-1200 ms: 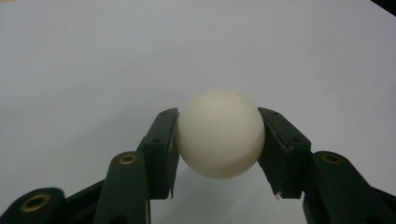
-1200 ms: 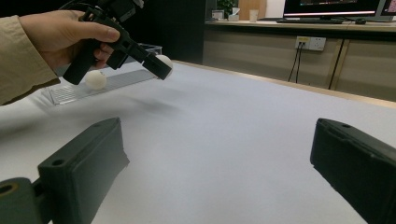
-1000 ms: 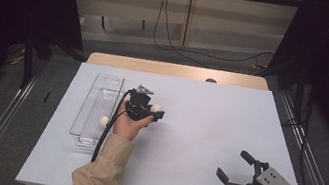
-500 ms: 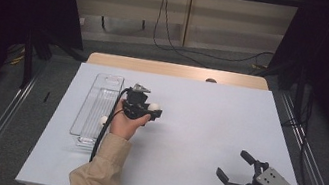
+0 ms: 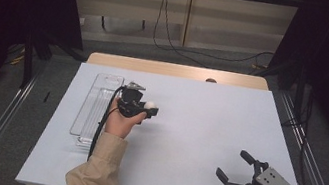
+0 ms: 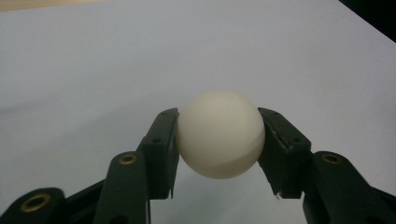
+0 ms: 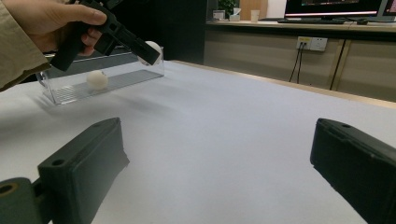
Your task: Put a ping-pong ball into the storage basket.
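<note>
White table from the high view: the left gripper holds a ball in the air, just right of the clear tray. The right gripper rests apart, jaws spread and empty.

Left gripper view: jaws clamp the ball on both sides.

Right gripper view: a second ball lies in the tray. It looks like a carry step; next the ball needs a place to be put down.

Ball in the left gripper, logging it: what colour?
Cream white ball, clearest in the left gripper view.

White ball clamped in the left hand-held gripper, right of a clear tray
</note>
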Motion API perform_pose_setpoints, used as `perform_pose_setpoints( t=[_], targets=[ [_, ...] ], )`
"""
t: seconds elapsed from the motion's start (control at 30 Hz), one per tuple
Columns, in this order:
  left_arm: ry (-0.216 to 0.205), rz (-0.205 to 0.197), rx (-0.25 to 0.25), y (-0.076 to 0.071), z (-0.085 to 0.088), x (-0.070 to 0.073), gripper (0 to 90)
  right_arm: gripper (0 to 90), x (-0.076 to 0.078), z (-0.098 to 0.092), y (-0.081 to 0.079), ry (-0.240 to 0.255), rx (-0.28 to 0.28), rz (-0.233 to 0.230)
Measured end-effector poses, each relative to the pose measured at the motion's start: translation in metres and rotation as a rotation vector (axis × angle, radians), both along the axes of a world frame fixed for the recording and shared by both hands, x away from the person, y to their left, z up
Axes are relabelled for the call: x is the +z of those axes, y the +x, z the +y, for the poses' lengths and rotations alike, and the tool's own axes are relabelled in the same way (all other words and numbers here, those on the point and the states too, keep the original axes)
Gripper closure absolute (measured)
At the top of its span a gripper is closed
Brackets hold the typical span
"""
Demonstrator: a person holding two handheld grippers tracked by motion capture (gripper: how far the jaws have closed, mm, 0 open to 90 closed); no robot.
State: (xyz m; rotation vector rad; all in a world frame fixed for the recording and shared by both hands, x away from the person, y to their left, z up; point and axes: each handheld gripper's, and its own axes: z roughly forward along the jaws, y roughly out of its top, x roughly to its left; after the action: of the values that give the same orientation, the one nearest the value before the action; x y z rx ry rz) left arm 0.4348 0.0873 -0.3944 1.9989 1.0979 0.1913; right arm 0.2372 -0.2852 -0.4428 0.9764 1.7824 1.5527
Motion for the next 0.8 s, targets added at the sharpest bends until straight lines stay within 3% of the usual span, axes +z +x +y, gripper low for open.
perform_pose_setpoints(
  t=[0.8],
  targets=[
    [-0.004, 0.003, 0.028, 0.001, 0.016, 0.005, 51.0, 2.4, 0.0, 0.001, 0.0, 0.001, 0.002, 0.0]
  ],
)
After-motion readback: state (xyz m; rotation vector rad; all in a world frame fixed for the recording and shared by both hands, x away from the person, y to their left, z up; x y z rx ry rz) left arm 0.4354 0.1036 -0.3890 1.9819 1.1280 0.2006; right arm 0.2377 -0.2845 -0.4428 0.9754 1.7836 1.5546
